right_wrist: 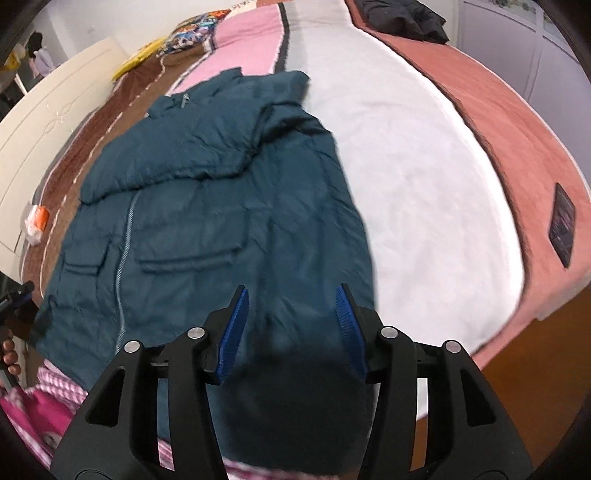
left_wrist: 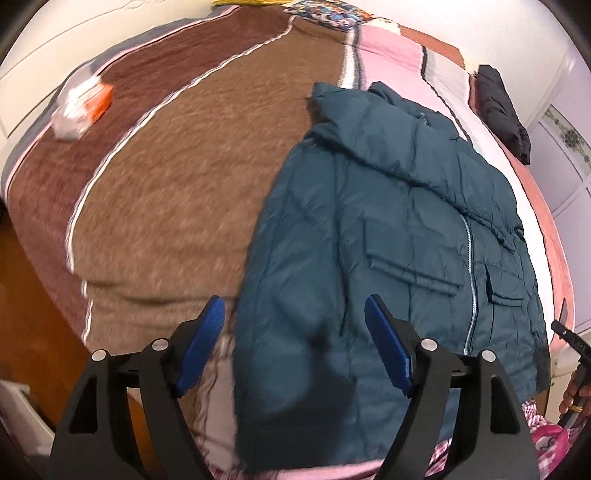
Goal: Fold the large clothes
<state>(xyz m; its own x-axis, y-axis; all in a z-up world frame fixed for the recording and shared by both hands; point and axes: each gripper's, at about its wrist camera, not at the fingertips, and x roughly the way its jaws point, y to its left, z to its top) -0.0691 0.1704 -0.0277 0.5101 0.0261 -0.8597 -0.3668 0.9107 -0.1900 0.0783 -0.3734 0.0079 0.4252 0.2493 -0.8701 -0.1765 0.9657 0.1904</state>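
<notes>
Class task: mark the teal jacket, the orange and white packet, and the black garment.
Teal jacket (left_wrist: 406,221): left wrist view, chest panel.
Orange and white packet (left_wrist: 83,107): left wrist view, its middle.
Black garment (right_wrist: 402,16): right wrist view, its middle.

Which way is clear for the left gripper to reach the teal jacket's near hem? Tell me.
Probably straight down: the left gripper hangs open above the teal jacket with nothing between them.

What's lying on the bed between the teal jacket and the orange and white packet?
Nothing: bare brown blanket separates the teal jacket from the packet, in the left wrist view.
</notes>
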